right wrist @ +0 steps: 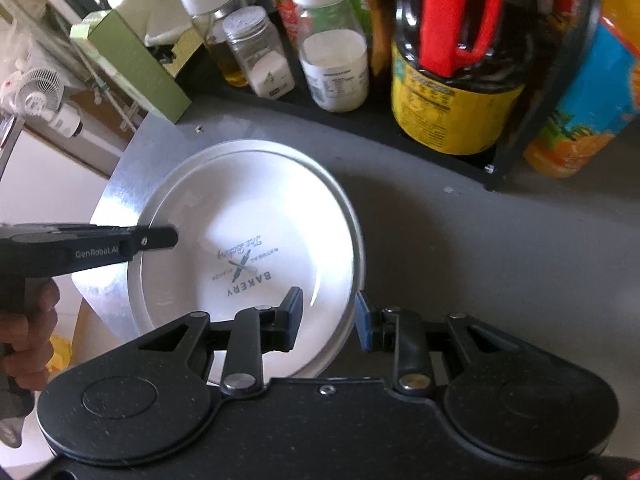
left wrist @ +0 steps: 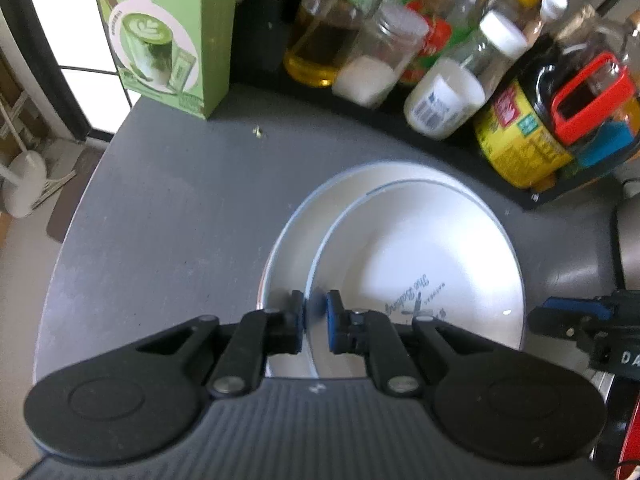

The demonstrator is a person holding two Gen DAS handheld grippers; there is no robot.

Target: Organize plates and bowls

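The left gripper pinches the printed plate rim at lower centre, nesting it inside the larger plate; the right gripper straddles the rims half-open, seemingly to steady them.

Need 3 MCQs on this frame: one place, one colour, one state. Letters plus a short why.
1. Where does the printed plate sit?
A. inside the larger plate
B. on the condiment rack
C. on the floor

2. What colour is the carton at the counter's far left corner?
A. red
B. green
C. blue

3. How is the left gripper set?
A. wide open above the counter
B. shut on the printed plate's rim
C. shut on a bottle

Answers:
1 A: the larger plate's rim rings the printed plate in both views.
2 B: its panels are green with a latte picture.
3 B: its pads pinch the inner rim, nearly closed.
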